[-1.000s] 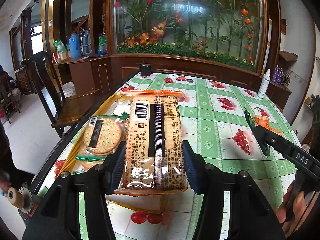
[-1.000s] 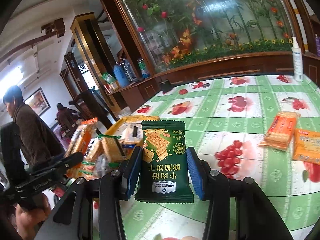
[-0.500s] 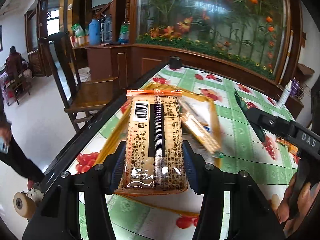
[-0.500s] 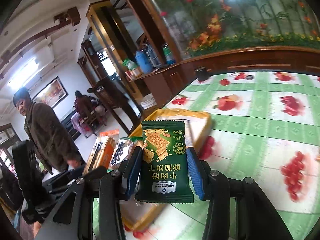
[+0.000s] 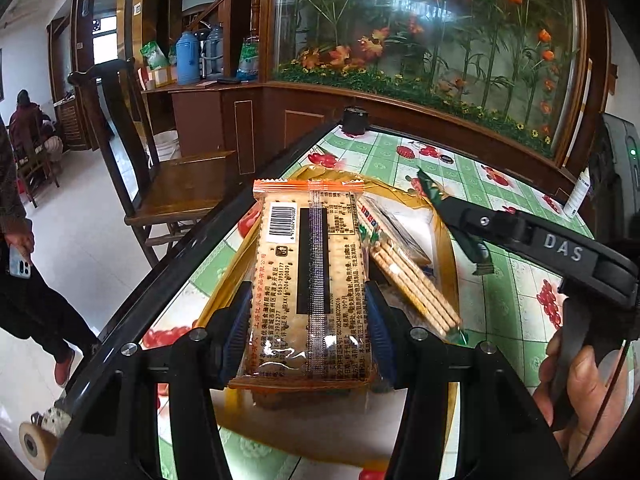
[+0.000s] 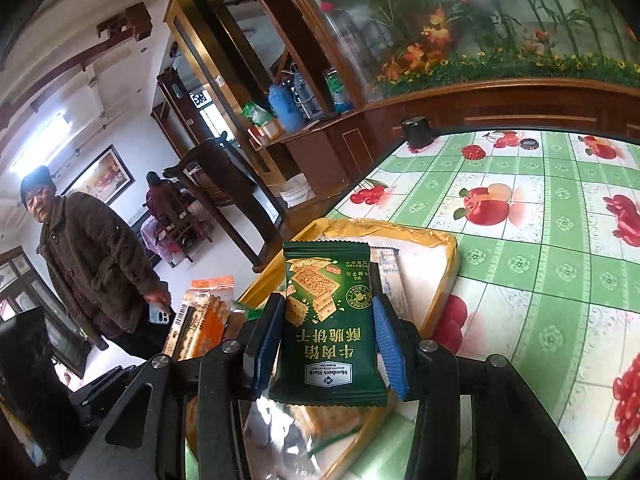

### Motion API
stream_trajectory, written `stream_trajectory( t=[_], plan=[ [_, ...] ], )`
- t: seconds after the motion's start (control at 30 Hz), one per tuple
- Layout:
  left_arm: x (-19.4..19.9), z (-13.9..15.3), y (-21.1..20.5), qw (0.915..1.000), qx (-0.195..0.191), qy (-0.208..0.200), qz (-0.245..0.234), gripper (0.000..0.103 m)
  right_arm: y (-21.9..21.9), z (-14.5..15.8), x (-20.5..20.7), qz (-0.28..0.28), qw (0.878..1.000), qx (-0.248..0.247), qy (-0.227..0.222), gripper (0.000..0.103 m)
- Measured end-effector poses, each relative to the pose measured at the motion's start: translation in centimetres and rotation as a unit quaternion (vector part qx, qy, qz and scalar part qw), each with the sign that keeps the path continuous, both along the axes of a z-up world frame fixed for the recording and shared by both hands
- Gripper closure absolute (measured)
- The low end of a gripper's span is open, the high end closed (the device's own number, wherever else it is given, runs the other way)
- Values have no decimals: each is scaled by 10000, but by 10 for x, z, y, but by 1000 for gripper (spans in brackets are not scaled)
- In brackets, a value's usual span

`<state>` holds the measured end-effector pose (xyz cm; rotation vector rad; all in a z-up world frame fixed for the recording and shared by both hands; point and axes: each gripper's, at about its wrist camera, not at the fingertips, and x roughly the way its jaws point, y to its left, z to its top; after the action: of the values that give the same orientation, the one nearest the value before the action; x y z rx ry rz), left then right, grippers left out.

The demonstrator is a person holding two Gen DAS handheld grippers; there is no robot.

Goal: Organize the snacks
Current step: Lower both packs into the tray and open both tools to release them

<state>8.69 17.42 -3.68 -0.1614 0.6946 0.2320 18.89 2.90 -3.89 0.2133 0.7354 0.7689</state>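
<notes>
My left gripper (image 5: 308,324) is shut on an orange-trimmed cracker pack (image 5: 310,280) with its barcode side up, held above a yellow tray (image 5: 446,256). My right gripper (image 6: 328,340) is shut on a dark green biscuit packet (image 6: 326,320), held above the same yellow tray (image 6: 448,276). The tray holds a clear sleeve of crackers (image 5: 408,280) and other wrapped snacks (image 6: 390,276). The right gripper with the green packet (image 5: 452,220) shows at the right of the left wrist view. The orange pack (image 6: 200,320) shows at the left of the right wrist view.
The tray sits near the left edge of a table with a green fruit-print cloth (image 6: 540,240). A wooden chair (image 5: 160,184) stands beside that edge. A person in a brown coat (image 6: 92,256) stands near the table. A black cup (image 6: 416,132) is at the far corner.
Both grippers have swung left and moved over the yellow tray, each still holding its packet. The loose orange packs on the right of the table have left the right wrist view.
</notes>
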Motion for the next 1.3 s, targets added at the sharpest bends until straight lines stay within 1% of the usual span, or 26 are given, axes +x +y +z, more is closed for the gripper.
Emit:
stream_trajectory(
  t=[0.3,0.63,1.0,1.1,1.17,1.23,1.3],
  plan=[
    [16,-8,-1,9999,95,134,-28,51,15,-8,15,12,9999,-145,44,56],
    [23,-4,-2,9998,145,148,-58,51,20,-20,30,3,9996,-236,147,56],
    [27,-3,-4,9997,151,180,-68,51,22,-30,38,4,9992,-303,241,54],
    [25,0,-3,9998,153,148,-29,40,22,-29,38,7,9993,-288,240,54],
    [22,3,-3,9998,192,74,30,29,21,-27,35,9,9994,-289,208,53],
    [21,7,-3,9996,262,11,75,29,20,-26,34,-3,9994,-291,188,52],
    [19,9,-3,9994,318,-6,123,24,17,-25,33,-8,9995,-253,199,51]
  ],
)
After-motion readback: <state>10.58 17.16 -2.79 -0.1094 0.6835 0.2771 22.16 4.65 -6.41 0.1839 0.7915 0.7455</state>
